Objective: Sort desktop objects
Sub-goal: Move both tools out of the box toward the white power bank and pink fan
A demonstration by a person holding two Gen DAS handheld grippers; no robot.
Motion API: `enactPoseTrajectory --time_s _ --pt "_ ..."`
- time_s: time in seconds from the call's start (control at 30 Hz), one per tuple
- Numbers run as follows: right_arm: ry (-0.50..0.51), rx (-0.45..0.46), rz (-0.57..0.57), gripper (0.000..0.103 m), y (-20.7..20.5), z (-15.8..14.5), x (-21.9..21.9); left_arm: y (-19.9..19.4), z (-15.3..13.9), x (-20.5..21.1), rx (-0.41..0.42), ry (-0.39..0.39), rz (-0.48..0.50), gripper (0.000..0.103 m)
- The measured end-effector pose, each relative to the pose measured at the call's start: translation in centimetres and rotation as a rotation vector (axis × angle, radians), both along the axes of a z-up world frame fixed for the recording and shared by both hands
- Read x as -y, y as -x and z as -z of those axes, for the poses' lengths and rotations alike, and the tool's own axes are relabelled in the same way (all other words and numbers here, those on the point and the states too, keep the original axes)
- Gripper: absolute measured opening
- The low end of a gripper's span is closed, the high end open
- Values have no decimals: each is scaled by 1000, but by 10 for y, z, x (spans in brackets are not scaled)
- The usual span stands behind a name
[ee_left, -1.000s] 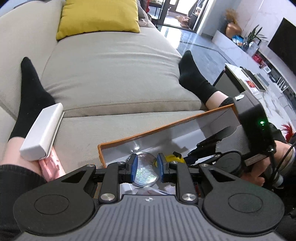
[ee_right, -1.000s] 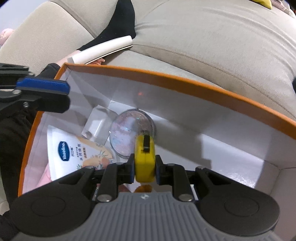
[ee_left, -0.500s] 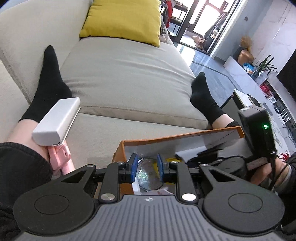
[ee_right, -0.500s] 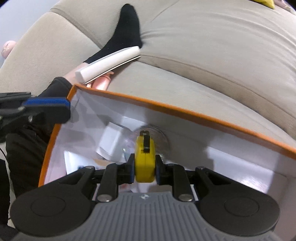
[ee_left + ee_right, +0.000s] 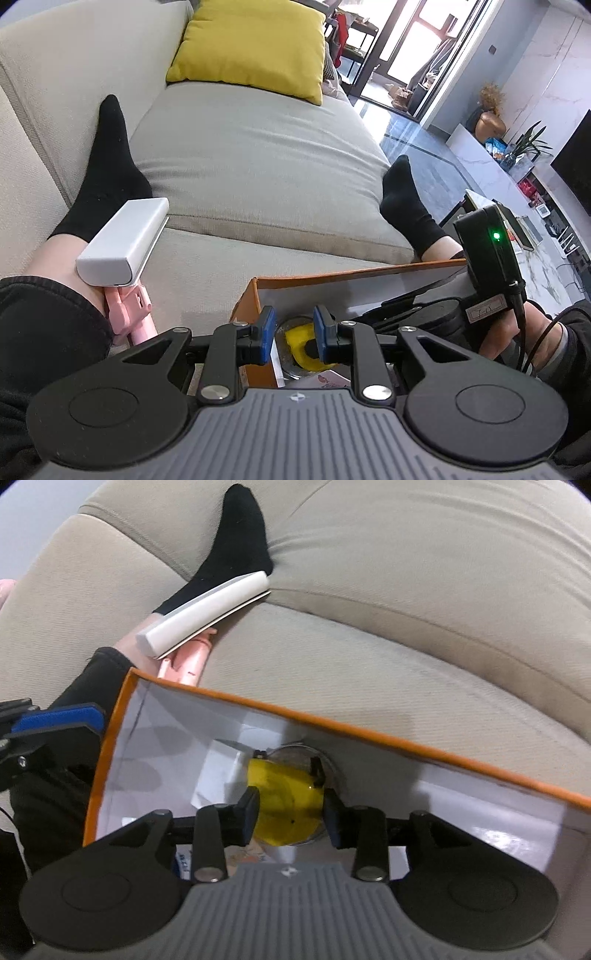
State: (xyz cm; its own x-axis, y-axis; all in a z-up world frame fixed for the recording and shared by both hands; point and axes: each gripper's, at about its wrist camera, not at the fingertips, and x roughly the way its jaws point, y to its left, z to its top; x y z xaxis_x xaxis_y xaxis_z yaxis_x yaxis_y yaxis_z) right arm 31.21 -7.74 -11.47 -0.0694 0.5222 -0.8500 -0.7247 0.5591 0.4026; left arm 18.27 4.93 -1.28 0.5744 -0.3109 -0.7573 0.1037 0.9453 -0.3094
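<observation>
The yellow tape measure lies in the orange-rimmed box, between the pads of the right gripper, whose jaws have just been opening and stand apart from it. It rests against a round clear dish. The left gripper hovers over the box's left edge, jaws partly spread, gripping nothing; a white case lies on the sofa beyond.

The yellow tape measure hides most of the round case beneath.
</observation>
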Motion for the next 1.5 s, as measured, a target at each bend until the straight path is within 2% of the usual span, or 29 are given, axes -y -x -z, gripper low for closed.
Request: enactPoseTrajectory --time_s 0.13,0.27,0.3,0.43,0.67,0.87,0.97,1.1,1.2,1.23,1.43,1.5 --pt "25 27 27 41 0 -1 5 2 -1 -1 7 2 -7 25" --pt "42 -14 59 40 0 3 9 6 -3 -3 17 2 -15 25" --pt "41 -33 67 36 0 4 9 7 -4 -4 20 3 -18 25" --pt "19 -56 84 29 2 5 5 11 -4 -9 23 7 -39 25" --pt "14 -62 85 30 6 6 0 23 -3 -23 22 -18 -89 25" --pt "14 50 28 31 18 -15 7 33 0 -35 18 -63 -147 25" --pt "11 132 -10 31 28 -27 10 39 -2 -34 47 -111 -157 25" --pt "-40 236 -42 31 45 -44 18 50 -4 -37 95 -123 -183 25" --pt "-91 295 -42 40 57 -59 21 55 -4 -36 132 -172 -192 25" --pt "-104 316 -43 41 60 -64 21 57 -5 -37 140 -182 -192 25" --pt "-162 379 -91 40 71 -87 6 56 -6 -46 124 -179 -194 25" --pt "-154 416 -115 40 76 -92 -4 53 -5 -50 112 -172 -195 25"
